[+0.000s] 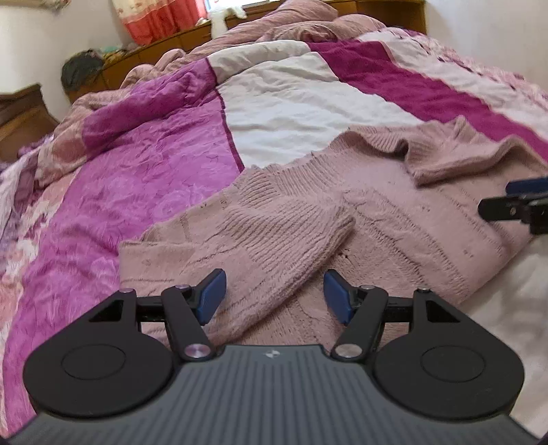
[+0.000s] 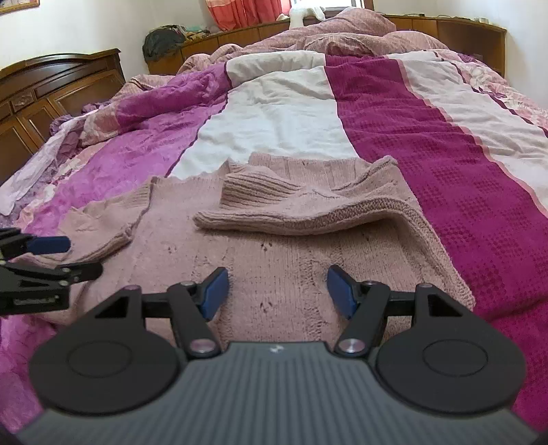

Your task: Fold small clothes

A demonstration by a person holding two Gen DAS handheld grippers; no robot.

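Note:
A dusty-pink knitted sweater [image 1: 394,219] lies flat on the bed, both sleeves folded in over its body. In the left wrist view the left sleeve [image 1: 274,239] runs slantwise across the sweater toward my left gripper [image 1: 274,296]. That gripper hovers low over the sleeve end, open, with its blue pads [image 1: 212,296] apart and pressing nothing. The right gripper [image 1: 507,198] shows at the right edge. In the right wrist view my right gripper [image 2: 278,291] is open over the sweater's body [image 2: 274,260]. The right sleeve [image 2: 308,214] lies crosswise beyond it. The left gripper [image 2: 72,256] reaches in from the left edge.
The bed carries a quilt in purple [image 1: 130,191], white [image 2: 274,116] and magenta [image 2: 428,164] stripes. A bunched pink duvet [image 2: 342,30] lies at the far end. A dark wooden cabinet [image 2: 44,92] stands to the left and a wooden ledge [image 2: 445,27] runs behind the bed.

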